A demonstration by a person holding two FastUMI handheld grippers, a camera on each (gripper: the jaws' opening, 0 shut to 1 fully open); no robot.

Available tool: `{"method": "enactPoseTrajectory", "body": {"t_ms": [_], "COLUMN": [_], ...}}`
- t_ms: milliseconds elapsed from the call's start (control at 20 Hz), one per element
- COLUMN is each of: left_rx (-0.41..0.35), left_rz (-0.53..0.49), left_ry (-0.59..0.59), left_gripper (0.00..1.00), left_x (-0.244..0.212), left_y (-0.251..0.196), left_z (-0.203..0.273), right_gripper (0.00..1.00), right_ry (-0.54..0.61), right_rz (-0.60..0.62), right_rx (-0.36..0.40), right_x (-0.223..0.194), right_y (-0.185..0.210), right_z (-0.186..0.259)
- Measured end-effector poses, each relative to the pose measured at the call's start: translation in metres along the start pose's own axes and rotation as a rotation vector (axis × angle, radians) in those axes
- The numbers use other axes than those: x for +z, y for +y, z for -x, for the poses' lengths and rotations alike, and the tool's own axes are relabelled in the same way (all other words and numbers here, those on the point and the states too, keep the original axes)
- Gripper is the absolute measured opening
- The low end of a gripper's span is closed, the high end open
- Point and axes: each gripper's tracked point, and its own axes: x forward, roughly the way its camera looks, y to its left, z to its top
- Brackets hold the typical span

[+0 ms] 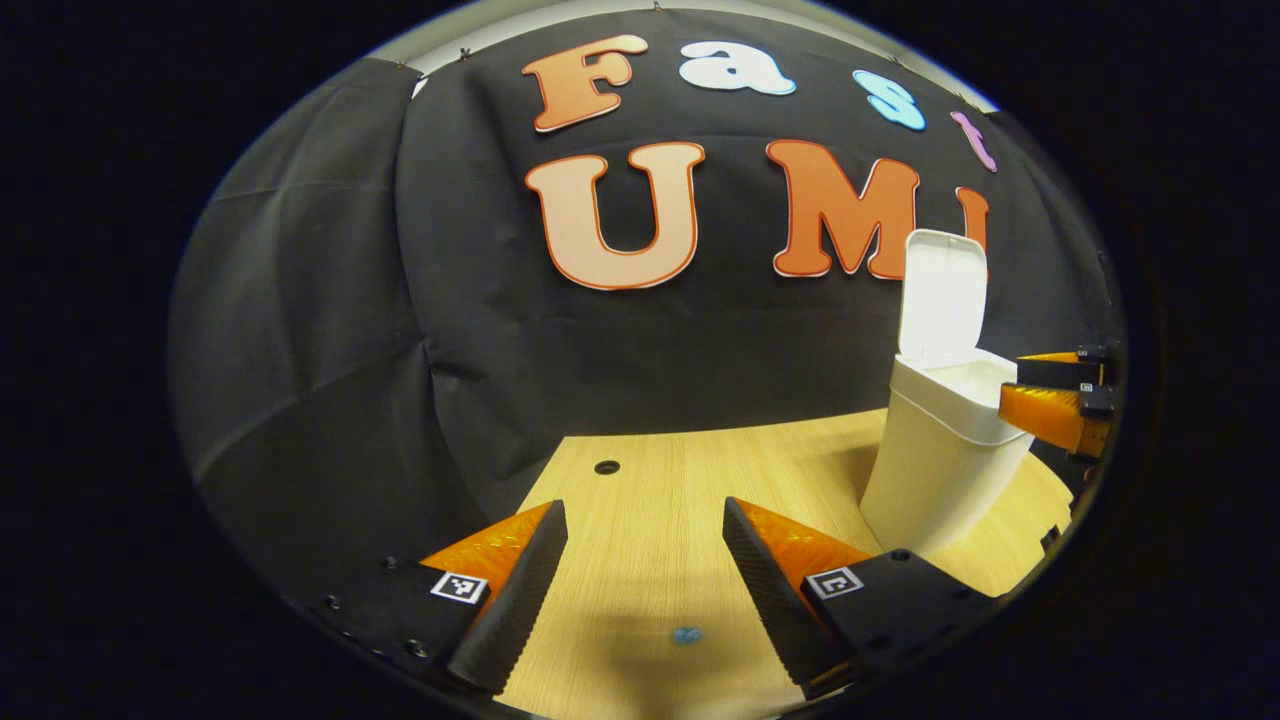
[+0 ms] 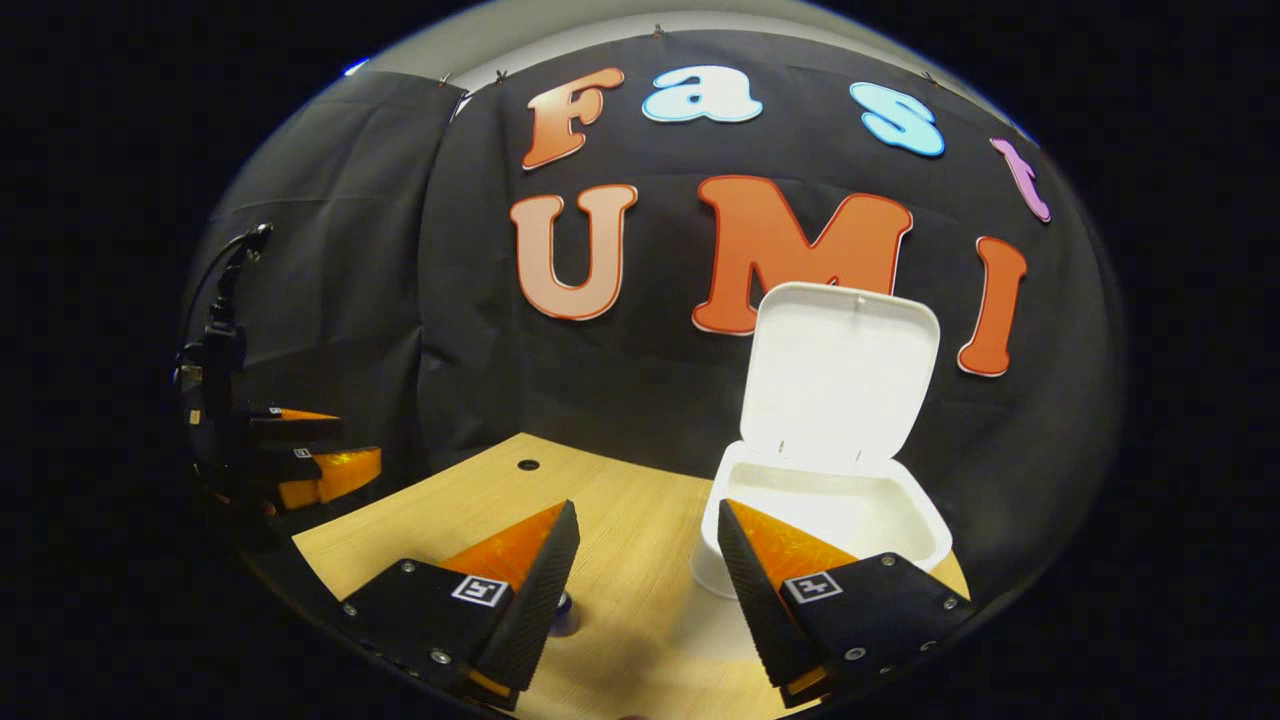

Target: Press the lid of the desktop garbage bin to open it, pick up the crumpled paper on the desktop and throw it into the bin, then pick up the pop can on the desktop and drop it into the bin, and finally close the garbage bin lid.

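One garbage bin (image 2: 822,500), lid (image 2: 840,375) raised upright.

A recording booth, set up like a little desk corner.

You are working in a booth, not a real home: black cloth (image 2: 330,300) hangs all around as the walls, with folds and pins along its top. In front of you is a light wooden desktop (image 1: 660,500) with a round cable hole (image 1: 607,467) in it. A small white desktop garbage bin (image 2: 830,500) stands on it, lid up. A black stand with a cable (image 2: 222,330) sits at the side in the right gripper view.
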Motion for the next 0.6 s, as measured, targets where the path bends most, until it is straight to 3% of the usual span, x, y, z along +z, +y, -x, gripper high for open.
{"method": "enactPoseTrajectory", "body": {"t_ms": [200,250,350,600], "left_rx": [-0.060,-0.078,-0.110,-0.163], "left_rz": [-0.025,-0.028,-0.025,0.045], "left_ry": [0.073,0.094,0.138,0.242], "left_gripper": [1.00,0.95,1.00,1.00], "left_x": [-0.035,-0.045,-0.062,-0.104], "left_y": [-0.013,-0.018,-0.024,-0.036], "left_z": [-0.006,-0.008,-0.012,-0.031], "right_gripper": [0.89,0.89,0.90,0.92], "right_ry": [0.075,0.095,0.135,0.237], "right_rz": [0.016,0.024,0.038,0.042], "right_rx": [0.053,0.067,0.090,0.132], "right_x": [-0.039,-0.050,-0.069,-0.117], "right_y": [0.029,0.035,0.045,0.066], "right_z": [-0.004,-0.006,-0.010,-0.030]}}
